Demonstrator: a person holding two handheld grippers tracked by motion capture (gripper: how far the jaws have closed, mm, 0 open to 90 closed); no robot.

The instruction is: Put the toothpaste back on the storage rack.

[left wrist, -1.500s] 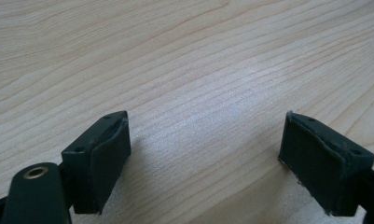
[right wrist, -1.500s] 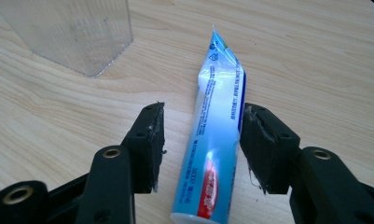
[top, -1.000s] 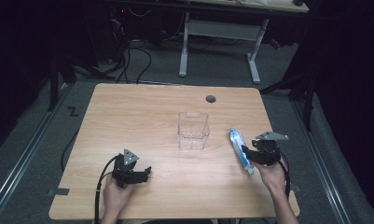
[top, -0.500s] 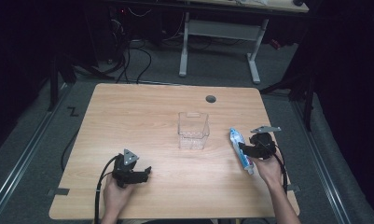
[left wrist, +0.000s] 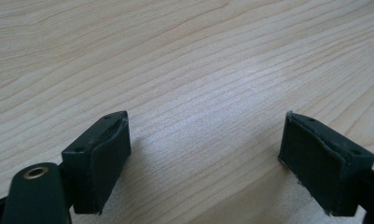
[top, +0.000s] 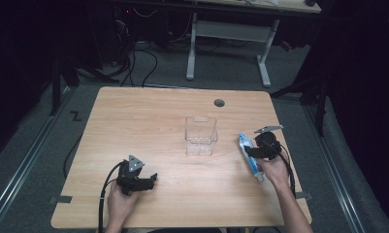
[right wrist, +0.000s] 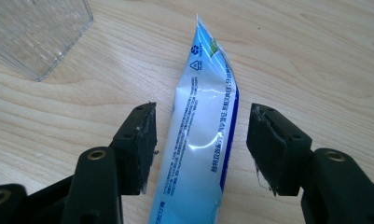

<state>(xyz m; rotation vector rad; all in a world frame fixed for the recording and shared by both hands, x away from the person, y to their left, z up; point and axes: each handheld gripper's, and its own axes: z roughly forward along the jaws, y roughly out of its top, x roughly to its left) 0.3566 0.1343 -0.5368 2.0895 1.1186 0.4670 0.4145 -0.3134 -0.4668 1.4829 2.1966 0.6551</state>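
Observation:
A blue and white toothpaste tube [top: 244, 141] lies flat on the wooden table [top: 158, 111] at the right. My right gripper [top: 250, 153] straddles it. In the right gripper view the tube [right wrist: 203, 121] runs between the two black pads with a gap on each side, and the right gripper [right wrist: 201, 140] is open. Its jaws have just been opening, with the tube lying between them untouched. My left gripper [top: 151, 180] rests near the front left. Its jaws stand wide apart over bare wood, so the left gripper [left wrist: 205, 154] is open and holds nothing.
A clear plastic container [top: 201, 136] stands upright at the table's middle, left of the tube, and its corner [right wrist: 35, 32] shows in the right gripper view. A round cable hole [top: 219, 103] is near the far edge. Desk legs and cables lie on the floor beyond.
My right gripper has shifted slightly toward the far side and left, over the tube. The tube has kept its place on the table. The left hand has not moved.

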